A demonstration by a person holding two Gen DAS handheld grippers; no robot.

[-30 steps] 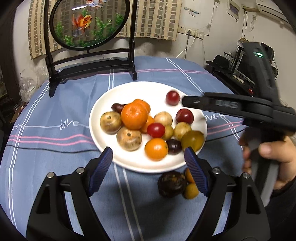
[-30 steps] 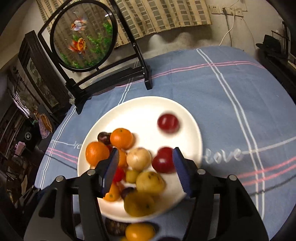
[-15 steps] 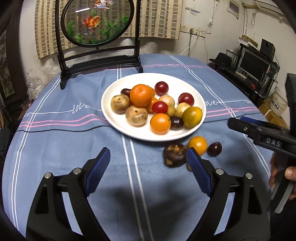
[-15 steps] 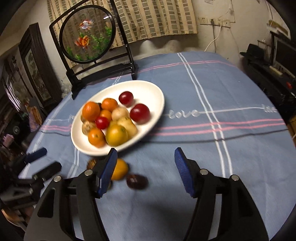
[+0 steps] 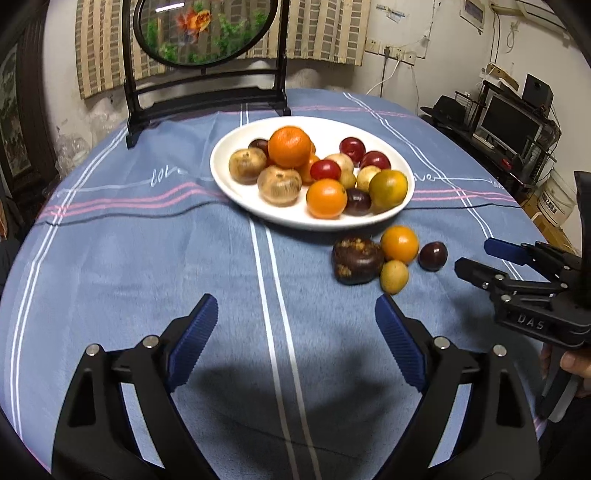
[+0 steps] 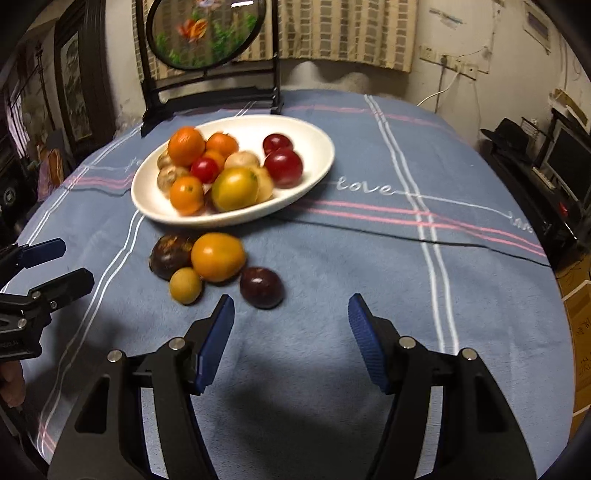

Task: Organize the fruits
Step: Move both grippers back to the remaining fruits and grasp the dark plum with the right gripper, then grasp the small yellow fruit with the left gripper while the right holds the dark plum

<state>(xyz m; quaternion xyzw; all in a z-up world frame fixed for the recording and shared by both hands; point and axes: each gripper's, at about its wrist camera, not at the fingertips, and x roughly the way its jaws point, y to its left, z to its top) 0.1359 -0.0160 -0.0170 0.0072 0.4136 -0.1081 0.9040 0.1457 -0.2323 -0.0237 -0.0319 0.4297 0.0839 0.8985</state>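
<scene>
A white plate [image 5: 225, 181] [image 6: 310, 147] heaped with oranges, red plums and brown fruits sits mid-table on the blue cloth. In front of it lie a dark brown fruit [image 5: 356, 260] [image 6: 170, 254], an orange [image 5: 399, 243] [image 6: 218, 256], a small yellow fruit [image 5: 394, 276] [image 6: 185, 285] and a dark plum [image 5: 432, 255] [image 6: 261, 282]. My left gripper [image 5: 295, 306] [image 6: 70, 262] hovers over bare cloth left of this cluster, jaws opening, nothing between them. My right gripper [image 6: 291, 306] [image 5: 476, 254] is open and empty, just short of the dark plum.
A round fish-picture screen [image 5: 205, 29] [image 6: 207, 33] on a black stand occupies the table's far edge. A desk with a monitor [image 5: 509, 125] stands off to the right. The cloth drops away at the table's rounded edges.
Both grippers have drawn back from over the plate toward the near side of the table. The right one rolled level. The loose fruits now lie ahead of both. The left jaws stand slightly wider.
</scene>
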